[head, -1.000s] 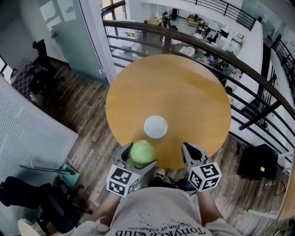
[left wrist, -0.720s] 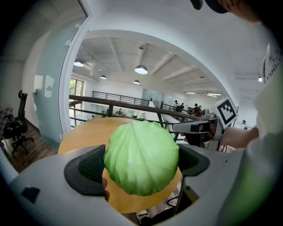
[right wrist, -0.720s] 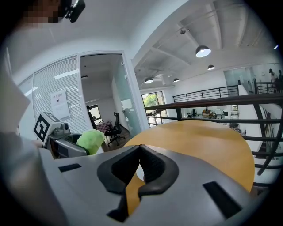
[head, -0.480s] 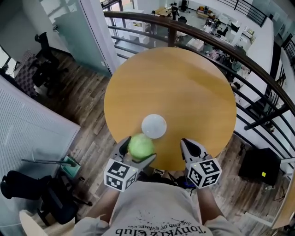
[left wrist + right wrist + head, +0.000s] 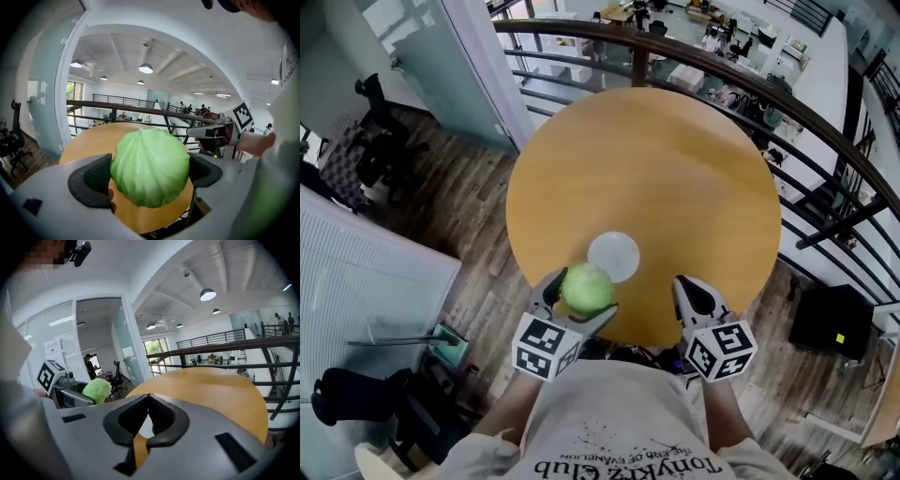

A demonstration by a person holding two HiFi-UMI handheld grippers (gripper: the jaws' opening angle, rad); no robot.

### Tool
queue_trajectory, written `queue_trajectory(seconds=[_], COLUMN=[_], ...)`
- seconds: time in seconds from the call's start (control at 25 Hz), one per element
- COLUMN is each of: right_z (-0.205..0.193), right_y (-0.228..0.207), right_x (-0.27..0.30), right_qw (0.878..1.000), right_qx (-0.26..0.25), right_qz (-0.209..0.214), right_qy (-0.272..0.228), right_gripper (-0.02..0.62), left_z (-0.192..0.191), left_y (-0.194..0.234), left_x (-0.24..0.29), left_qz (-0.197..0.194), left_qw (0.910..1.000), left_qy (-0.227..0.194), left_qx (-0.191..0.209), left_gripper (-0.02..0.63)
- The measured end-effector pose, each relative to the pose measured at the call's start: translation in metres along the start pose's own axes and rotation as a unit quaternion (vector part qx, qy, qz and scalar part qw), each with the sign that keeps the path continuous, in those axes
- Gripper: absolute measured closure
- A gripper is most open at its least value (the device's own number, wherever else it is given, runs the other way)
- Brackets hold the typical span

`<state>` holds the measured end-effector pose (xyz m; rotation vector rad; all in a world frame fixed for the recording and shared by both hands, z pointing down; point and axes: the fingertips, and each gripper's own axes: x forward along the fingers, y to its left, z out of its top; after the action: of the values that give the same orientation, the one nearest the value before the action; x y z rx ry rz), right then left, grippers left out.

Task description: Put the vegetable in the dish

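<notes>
Left hand-held gripper [image 5: 580, 296] carries a pale green cabbage [image 5: 587, 288] at the lower centre of the head view, its jaws spread wide and pressed against the two sides of the round head. In the left gripper view the cabbage fills the gap between the dark pads, with the round wooden desk [image 5: 656, 169] beyond it. I judge the cabbage to be in the air over the near rim of the desk, its outline just overlapping the lower-left edge of the small white dish [image 5: 621, 249]; I cannot tell whether it is over the dish yet.

Right hand-held gripper [image 5: 692, 292] waits at the lower right, its jaw tips together and nothing between them.

Risk lies in the shape. Only two pads hold a smooth ball, so a tilt or a loosened squeeze could let it roll out. Let go too soon, I judge it would land by the desk's near rim and could roll off to the wooden floor [image 5: 478, 234]. The dish looks shallow and little wider than the cabbage, so a drop from height or off-centre could send the vegetable rolling off or nudge the dish aside.
</notes>
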<state>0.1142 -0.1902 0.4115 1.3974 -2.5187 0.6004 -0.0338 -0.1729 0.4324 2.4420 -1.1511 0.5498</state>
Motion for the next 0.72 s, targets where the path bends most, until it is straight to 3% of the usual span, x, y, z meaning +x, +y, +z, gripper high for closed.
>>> queue_trajectory(seconds=[0.72], right_z=[-0.004], right_y=[-0.024], right_x=[0.028], right_qw=[0.999], right_qx=[0.022], right_qz=[-0.035], right_qy=[0.021], right_gripper=[0.572], left_z=[0.009], left_y=[0.027], left_x=[0.043], left_qz=[-0.027], left_qw=[0.9987], left_qy=[0.035], left_qx=[0.024], left_gripper=[0.118])
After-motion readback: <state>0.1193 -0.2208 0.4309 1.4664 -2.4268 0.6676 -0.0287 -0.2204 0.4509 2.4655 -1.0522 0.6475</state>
